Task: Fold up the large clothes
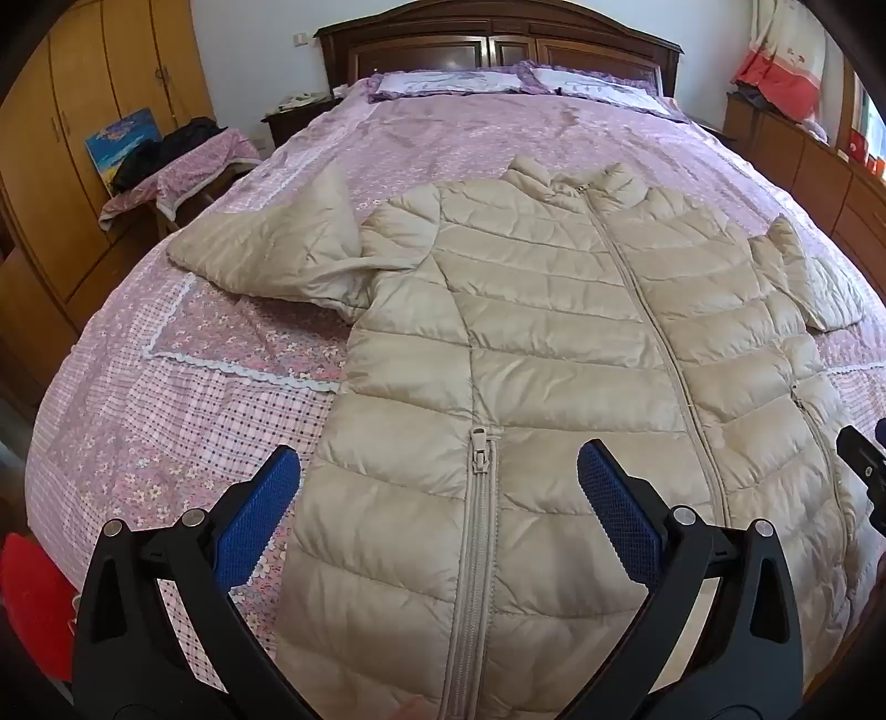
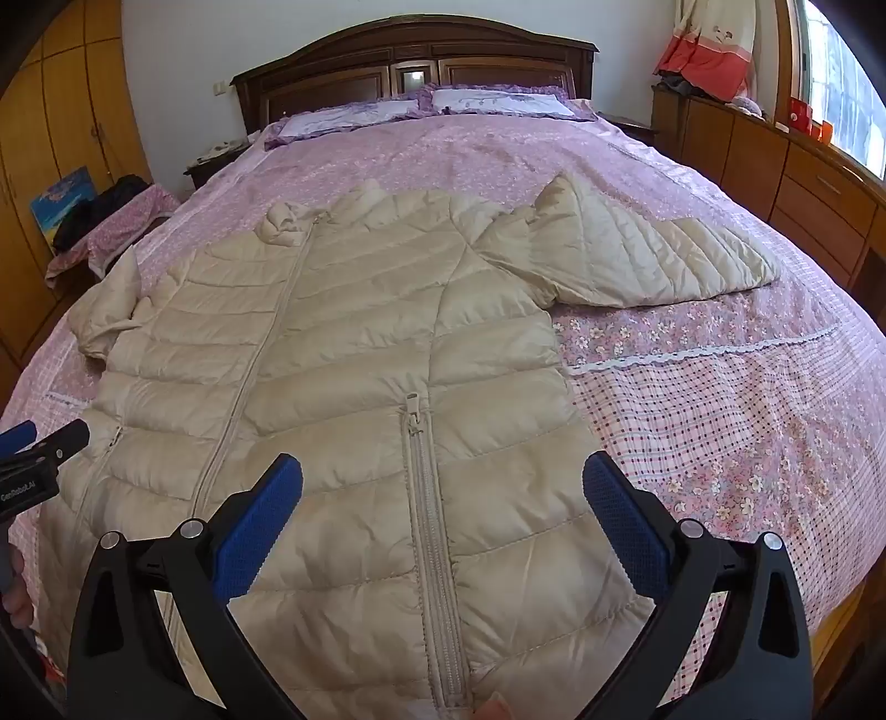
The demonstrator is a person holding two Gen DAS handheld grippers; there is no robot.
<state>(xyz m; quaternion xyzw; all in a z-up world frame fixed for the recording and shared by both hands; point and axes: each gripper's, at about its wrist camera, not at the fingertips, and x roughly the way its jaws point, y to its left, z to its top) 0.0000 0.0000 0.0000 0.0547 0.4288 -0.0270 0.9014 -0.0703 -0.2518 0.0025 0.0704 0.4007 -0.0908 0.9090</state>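
Observation:
A beige quilted puffer jacket (image 1: 554, 343) lies flat, front up and zipped, on the pink bedspread (image 1: 183, 399), collar toward the headboard. Its left sleeve (image 1: 277, 249) spreads out to the left; its right sleeve (image 2: 637, 255) spreads out to the right. My left gripper (image 1: 437, 498) is open and empty above the jacket's lower left part, over a pocket zipper (image 1: 479, 448). My right gripper (image 2: 443, 509) is open and empty above the lower right part (image 2: 387, 387), over the other pocket zipper (image 2: 415, 421). The left gripper's tip (image 2: 39, 443) shows in the right wrist view.
Two pillows (image 1: 498, 83) lie by the dark wooden headboard (image 1: 498, 39). A chair with clothes (image 1: 171, 160) and a wardrobe (image 1: 66, 111) stand left of the bed. A low wooden cabinet (image 2: 775, 166) runs along the right under a window.

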